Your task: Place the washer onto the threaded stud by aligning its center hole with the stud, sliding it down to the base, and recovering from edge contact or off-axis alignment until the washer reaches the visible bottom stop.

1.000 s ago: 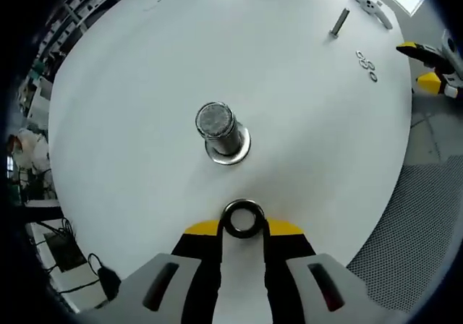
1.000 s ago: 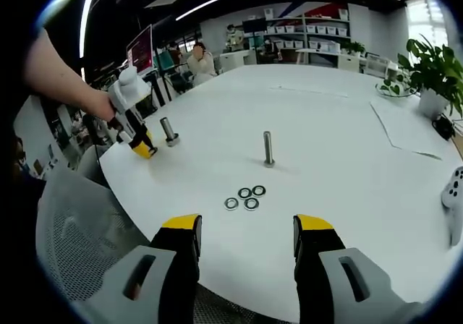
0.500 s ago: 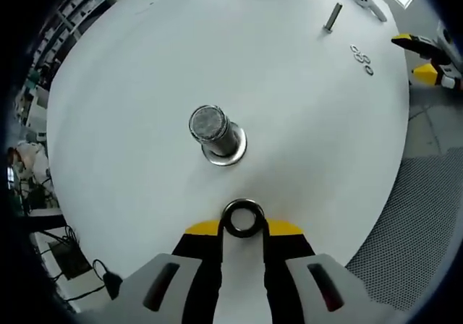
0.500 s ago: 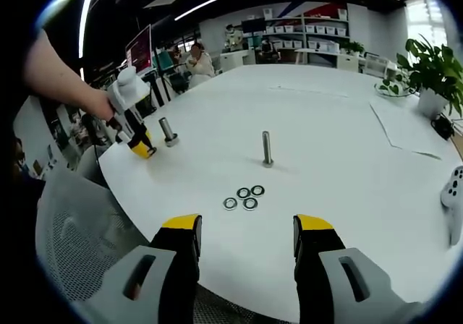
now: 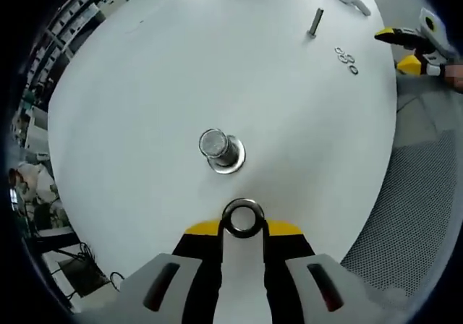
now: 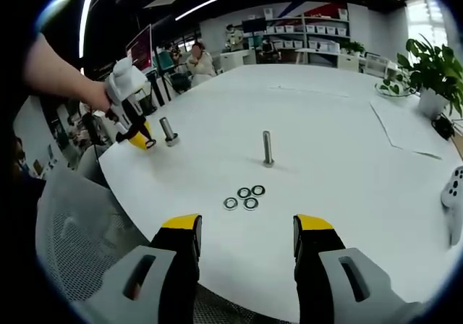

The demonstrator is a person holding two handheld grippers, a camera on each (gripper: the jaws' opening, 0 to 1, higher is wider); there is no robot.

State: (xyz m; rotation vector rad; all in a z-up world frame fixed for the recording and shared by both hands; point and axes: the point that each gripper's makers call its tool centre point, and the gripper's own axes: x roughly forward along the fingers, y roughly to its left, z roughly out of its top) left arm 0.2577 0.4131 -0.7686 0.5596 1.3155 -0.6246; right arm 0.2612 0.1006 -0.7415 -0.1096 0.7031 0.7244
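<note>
— Where do we have the washer (image 5: 242, 219)?

— We see it pinched between the yellow tips of the left gripper (image 5: 242, 226), its hole facing the camera. In the left gripper view it hangs over the white table (image 5: 145, 85), just short of the threaded stud (image 5: 219, 149), not touching it. That stud stands upright on its wide round base, and we look nearly straight down on its top.

— And from the other side?

— In the right gripper view the left gripper (image 6: 142, 142) sits just beside that same stud (image 6: 168, 131), held in a person's hand (image 6: 98, 96) near the table's edge. We cannot make out the washer there; it is too small.

— What about the right gripper (image 6: 246, 226)?

— Its jaws stand spread wide with nothing between them, well apart from the stud, low over the table's near edge. Beyond them lie four loose washers (image 6: 244, 197) in a tight cluster, and farther on a second stud (image 6: 268, 149) stands upright. Both are well away from the stud we work at.
</note>
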